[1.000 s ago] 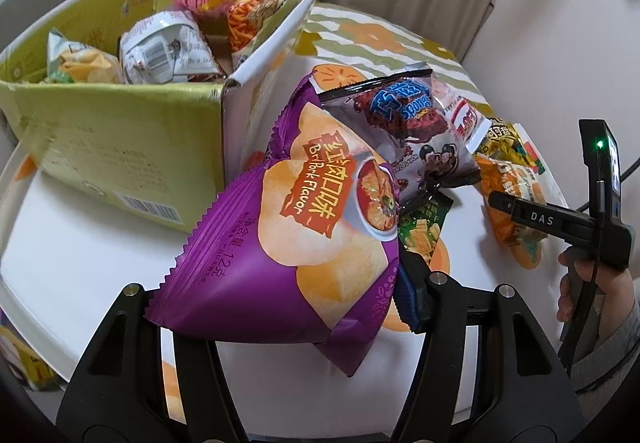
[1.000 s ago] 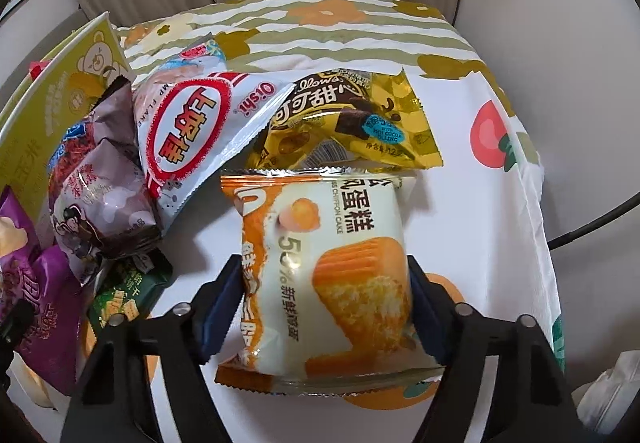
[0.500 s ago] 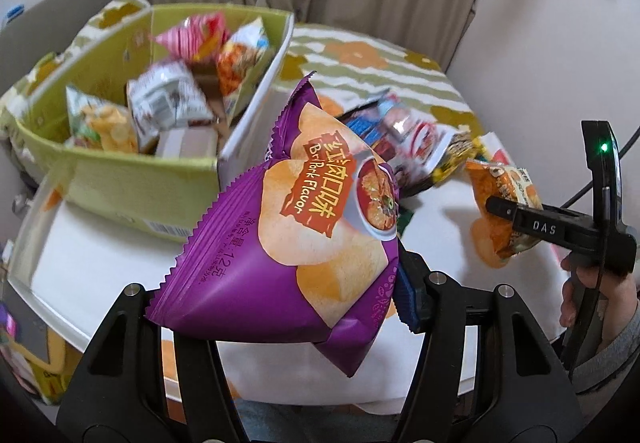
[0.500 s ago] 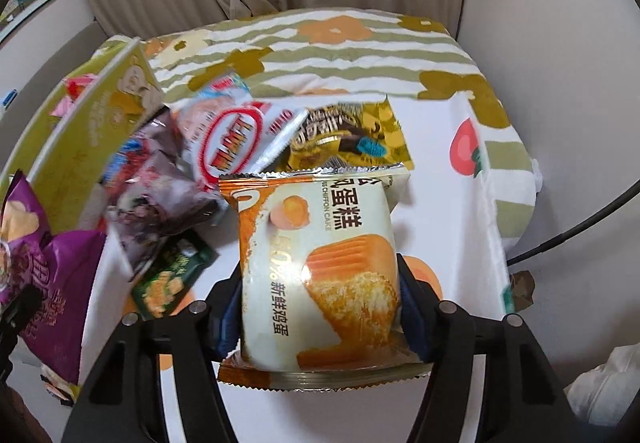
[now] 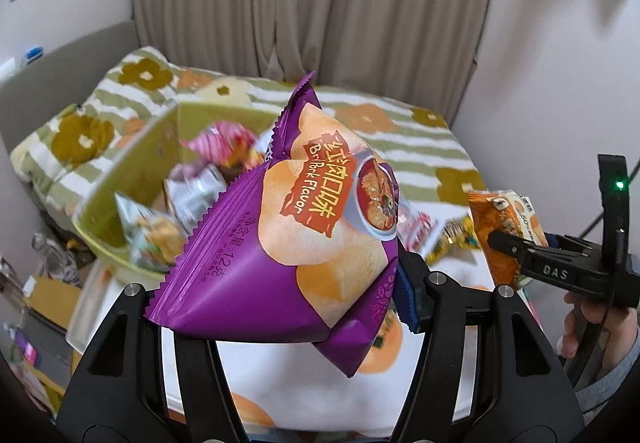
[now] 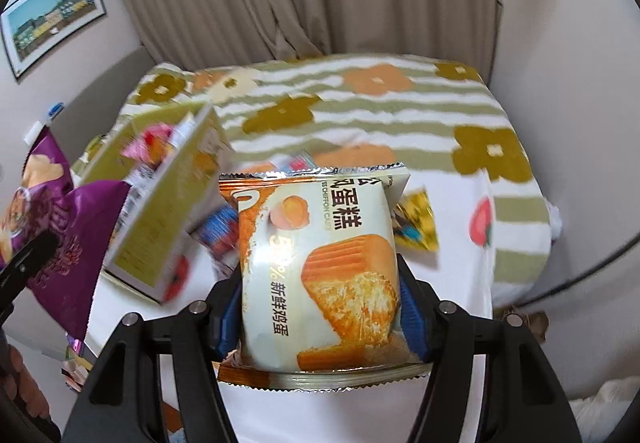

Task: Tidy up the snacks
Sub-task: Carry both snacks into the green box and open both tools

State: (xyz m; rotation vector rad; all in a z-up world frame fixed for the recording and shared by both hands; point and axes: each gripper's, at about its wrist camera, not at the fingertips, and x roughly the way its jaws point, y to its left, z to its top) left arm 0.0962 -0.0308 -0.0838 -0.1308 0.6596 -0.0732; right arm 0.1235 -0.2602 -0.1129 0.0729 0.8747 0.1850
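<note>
A white counter [image 6: 320, 419] printed with orange fruit carries a green cardboard box [image 6: 168, 211] filled with snack packets on its left side. Beside the box, loose packets lie flat, among them a yellow one [image 6: 416, 223]. Behind it lies a striped, flowered blanket [image 6: 360, 103].

The purple chip bag [image 5: 288, 243] hangs tilted in the air, puffed and sealed. The cream and orange cake packet [image 6: 320, 275] stands upright, also lifted. The green box [image 5: 132, 179] below them holds several blurred snack packs
</note>
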